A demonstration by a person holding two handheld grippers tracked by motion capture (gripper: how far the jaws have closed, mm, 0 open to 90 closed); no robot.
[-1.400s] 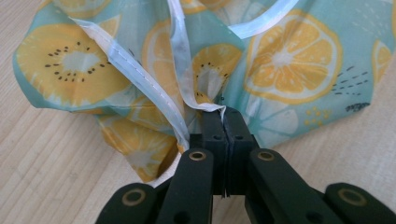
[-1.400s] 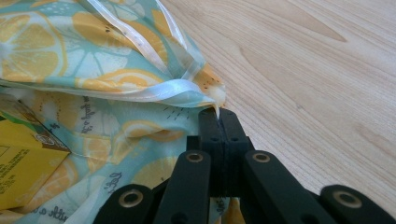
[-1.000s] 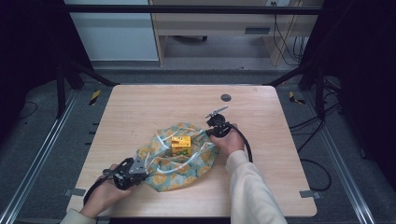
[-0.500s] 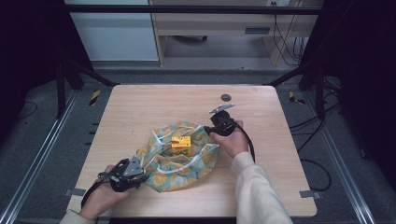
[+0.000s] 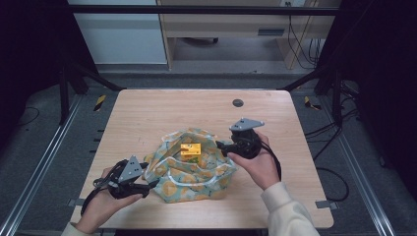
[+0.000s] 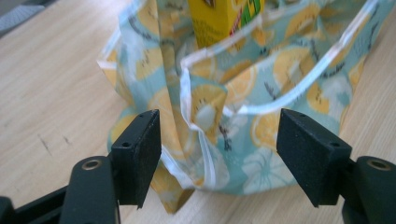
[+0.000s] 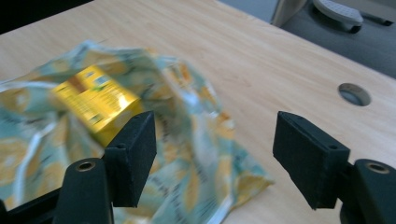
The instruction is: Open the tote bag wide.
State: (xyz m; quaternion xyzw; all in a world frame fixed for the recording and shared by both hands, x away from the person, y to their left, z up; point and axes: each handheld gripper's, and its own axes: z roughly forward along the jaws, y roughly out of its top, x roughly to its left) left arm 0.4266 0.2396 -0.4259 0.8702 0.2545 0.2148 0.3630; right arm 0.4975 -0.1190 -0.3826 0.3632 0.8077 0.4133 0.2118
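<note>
Centrally on the wooden table lies a crumpled fabric bag printed with lemon slices on pale blue, its white-edged mouth facing up. Inside stands a yellow carton, upper part clear of the cloth. In the high view its top face is slightly longer from 9 to 3 o'clock; whether the carton's long axis is vertical cannot be told from above. In the left gripper view the carton's yellow side rises out of the top of the frame, upright behind the bag's rim.

Left gripper: at the bag's 8 o'clock edge, pointing toward 3 o'clock, held by the left hand. Jaws wide apart, straddling a fold of the bag; contact with the cloth cannot be told.

Right gripper: at the bag's 2 o'clock edge, pointing toward 9 o'clock, in the right hand. Jaws wide apart, nothing between them; bag and carton blurred beyond.

Cable hole at the table's 1 o'clock, well apart from the bag.
</note>
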